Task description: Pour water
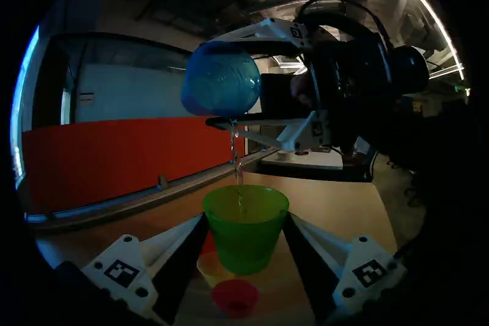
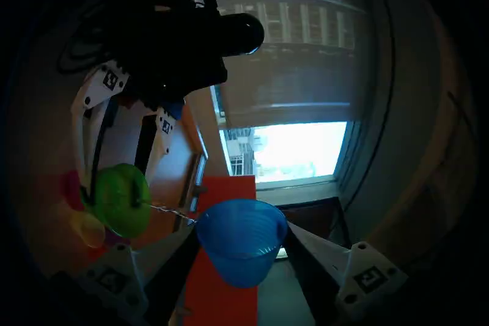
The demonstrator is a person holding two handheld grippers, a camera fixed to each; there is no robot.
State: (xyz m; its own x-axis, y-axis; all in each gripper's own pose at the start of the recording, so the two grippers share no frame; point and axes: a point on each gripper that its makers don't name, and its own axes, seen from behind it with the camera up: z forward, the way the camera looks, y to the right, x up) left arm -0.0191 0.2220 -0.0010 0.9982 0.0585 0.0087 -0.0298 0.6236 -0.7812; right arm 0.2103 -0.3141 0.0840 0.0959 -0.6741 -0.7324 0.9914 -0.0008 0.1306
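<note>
My left gripper [image 1: 246, 234] is shut on a green cup [image 1: 246, 225], held upright above the wooden table [image 1: 330, 203]. Above it my right gripper [image 1: 244, 90] holds a blue cup [image 1: 221, 79] tipped on its side, and a thin stream of water [image 1: 236, 158] falls from its rim into the green cup. In the right gripper view, the right gripper [image 2: 241, 246] is shut on the blue cup [image 2: 241, 240]. The water stream [image 2: 171, 211] runs from it to the green cup [image 2: 120, 199], which the left gripper [image 2: 122, 142] grips.
A yellow cup [image 1: 211, 265] and a red cup [image 1: 235, 296] stand on the table below the green cup. An orange wall panel [image 1: 122, 155] and a window ledge run behind the table. A bright window [image 2: 293, 151] is in the right gripper view.
</note>
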